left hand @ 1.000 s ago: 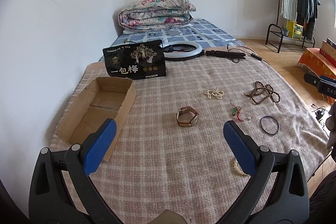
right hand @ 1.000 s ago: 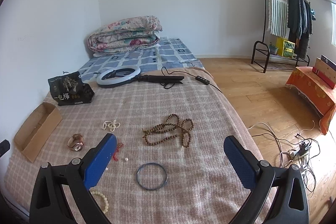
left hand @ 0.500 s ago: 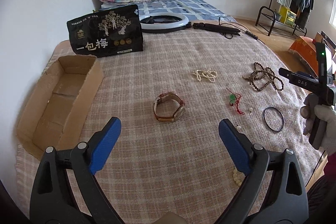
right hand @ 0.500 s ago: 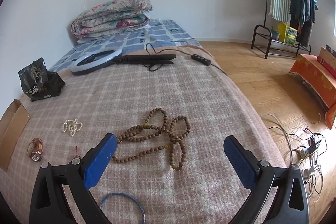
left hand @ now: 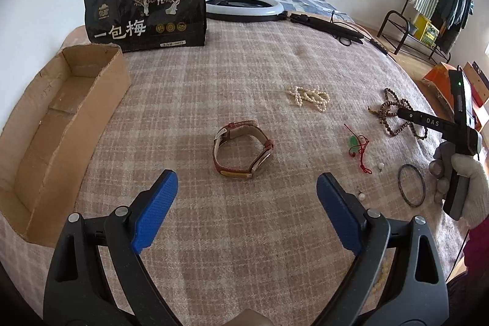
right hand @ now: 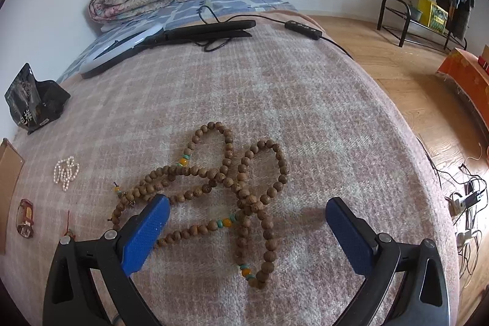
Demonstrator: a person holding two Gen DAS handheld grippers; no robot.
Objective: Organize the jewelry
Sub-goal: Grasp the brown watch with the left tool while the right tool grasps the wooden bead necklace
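Over the blanket [left hand: 244,75] | my left gripper [left hand: 246,205] wide above the watch [left hand: 243,150], jaws just closing slightly, nothing between | right gripper [right hand: 246,229] wide over the wooden beads [right hand: 226,182] | step: reaching; next: lower, close, carry to the far-left box [left hand: 64,124].

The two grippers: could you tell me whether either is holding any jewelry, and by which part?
Nothing is held. The left gripper is open before the watch; the right gripper is open over the wooden bead necklace.

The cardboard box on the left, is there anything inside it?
The cardboard box looks empty: bare floor and inner walls show in the left wrist view, no jewelry. Its nearest corner, behind the near wall, is hidden.
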